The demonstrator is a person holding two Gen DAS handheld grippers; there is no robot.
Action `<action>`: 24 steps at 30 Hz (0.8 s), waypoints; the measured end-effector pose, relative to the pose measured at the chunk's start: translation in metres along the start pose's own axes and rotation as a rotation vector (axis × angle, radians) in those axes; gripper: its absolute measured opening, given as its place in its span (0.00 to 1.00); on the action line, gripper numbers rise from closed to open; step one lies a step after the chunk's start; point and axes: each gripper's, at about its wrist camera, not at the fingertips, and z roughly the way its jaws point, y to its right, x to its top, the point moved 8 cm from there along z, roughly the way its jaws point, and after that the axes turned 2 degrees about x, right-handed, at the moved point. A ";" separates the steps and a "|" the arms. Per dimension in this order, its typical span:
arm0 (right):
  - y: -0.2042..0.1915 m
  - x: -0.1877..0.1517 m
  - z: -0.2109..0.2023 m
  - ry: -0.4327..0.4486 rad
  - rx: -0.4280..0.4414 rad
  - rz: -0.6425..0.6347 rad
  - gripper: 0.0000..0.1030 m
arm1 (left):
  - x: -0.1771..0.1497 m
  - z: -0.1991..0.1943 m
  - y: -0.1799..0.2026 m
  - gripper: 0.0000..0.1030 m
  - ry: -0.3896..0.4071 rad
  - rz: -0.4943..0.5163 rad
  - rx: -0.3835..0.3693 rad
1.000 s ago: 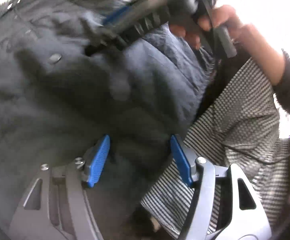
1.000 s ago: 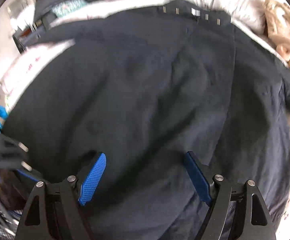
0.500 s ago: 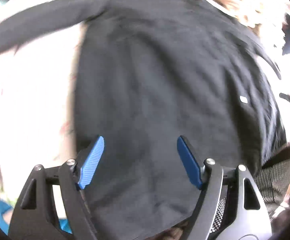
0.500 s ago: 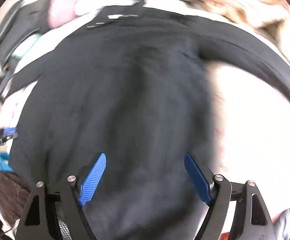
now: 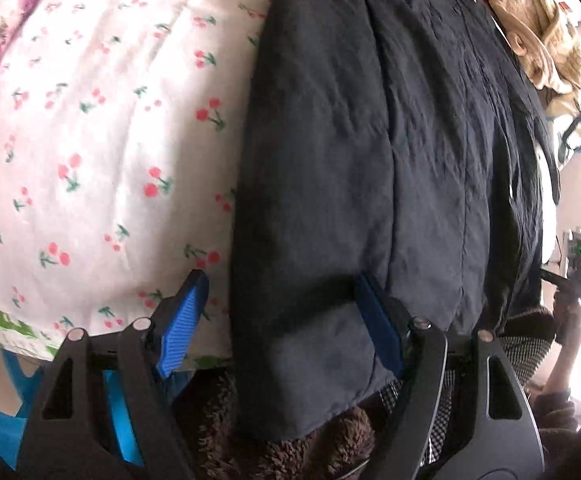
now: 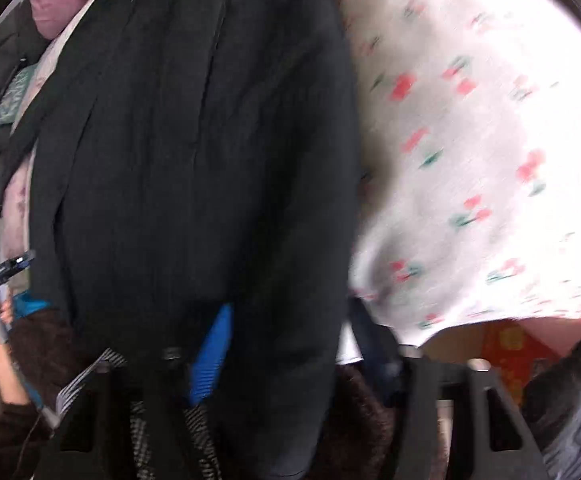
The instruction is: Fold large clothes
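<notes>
Jaws of left gripper and right gripper wide, straddling both near hem corners of dark navy quilted coat, apparently lined up to pinch there. Beyond, spread lengthwise along cherry-print white quilt, collar farthest.

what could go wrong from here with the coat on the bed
1. The dark coat hangs over the near edge of the bed cover; its weight could drag it off.
2. The left gripper straddles the coat's side edge with jaws open; closing there may catch only one layer and skew the fold.
3. The right gripper view is blurred, so its aim at the hem is uncertain.
</notes>
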 end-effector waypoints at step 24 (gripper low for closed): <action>-0.057 0.041 -0.110 0.333 -0.199 -0.115 0.35 | 0.015 -0.086 0.017 0.75 0.349 0.036 0.179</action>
